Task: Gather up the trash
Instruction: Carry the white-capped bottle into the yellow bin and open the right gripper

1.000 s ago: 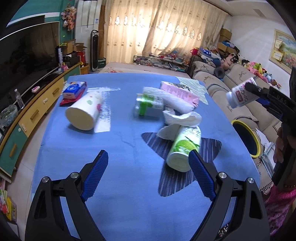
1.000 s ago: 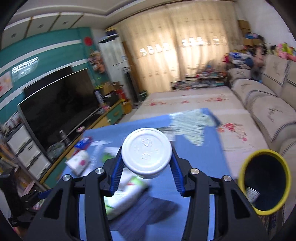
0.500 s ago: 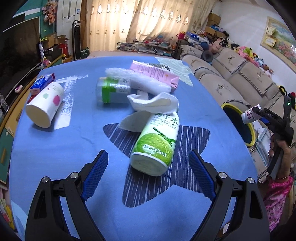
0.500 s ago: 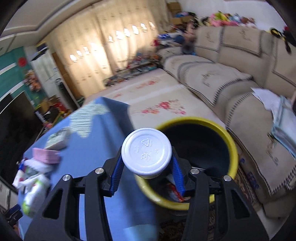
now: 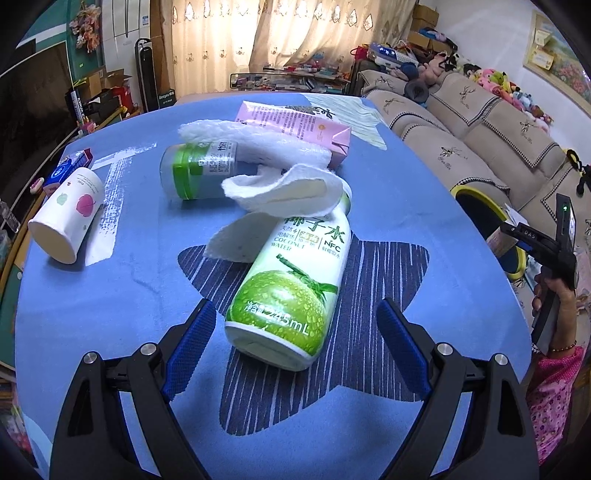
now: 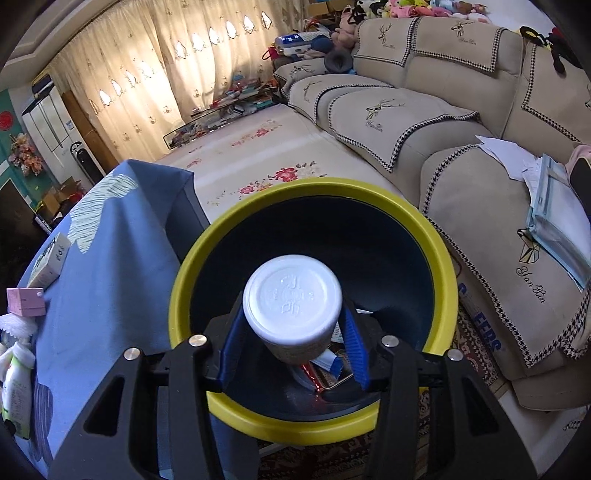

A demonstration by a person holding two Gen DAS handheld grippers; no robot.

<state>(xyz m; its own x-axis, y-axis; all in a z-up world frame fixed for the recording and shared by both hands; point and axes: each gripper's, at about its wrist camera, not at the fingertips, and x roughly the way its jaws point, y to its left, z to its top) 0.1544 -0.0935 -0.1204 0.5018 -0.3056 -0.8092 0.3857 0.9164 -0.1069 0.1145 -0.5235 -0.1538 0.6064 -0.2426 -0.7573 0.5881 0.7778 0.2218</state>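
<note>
Right gripper (image 6: 295,345) clamped on white-bottomed bottle (image 6: 293,295), poised over yellow-rimmed bin (image 6: 439,243) beside table (image 6: 110,258). Left gripper (image 5: 295,334) spread wide, straddling coconut water bottle (image 5: 295,284) lying under tissue (image 5: 284,190).

Living room: beige sofa (image 6: 436,122) with houndstooth trim along one side, floral rug (image 6: 266,147) on the floor. Backlit cream curtains (image 5: 288,33) at the far end, dark TV (image 5: 29,96) opposite the sofa.

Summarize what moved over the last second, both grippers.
The right gripper carried its white plastic bottle from above the table to over the yellow-rimmed bin, grip unchanged. The left gripper, still open, closed in on the green coconut water bottle. Trash on the blue tablecloth stayed put.
</note>
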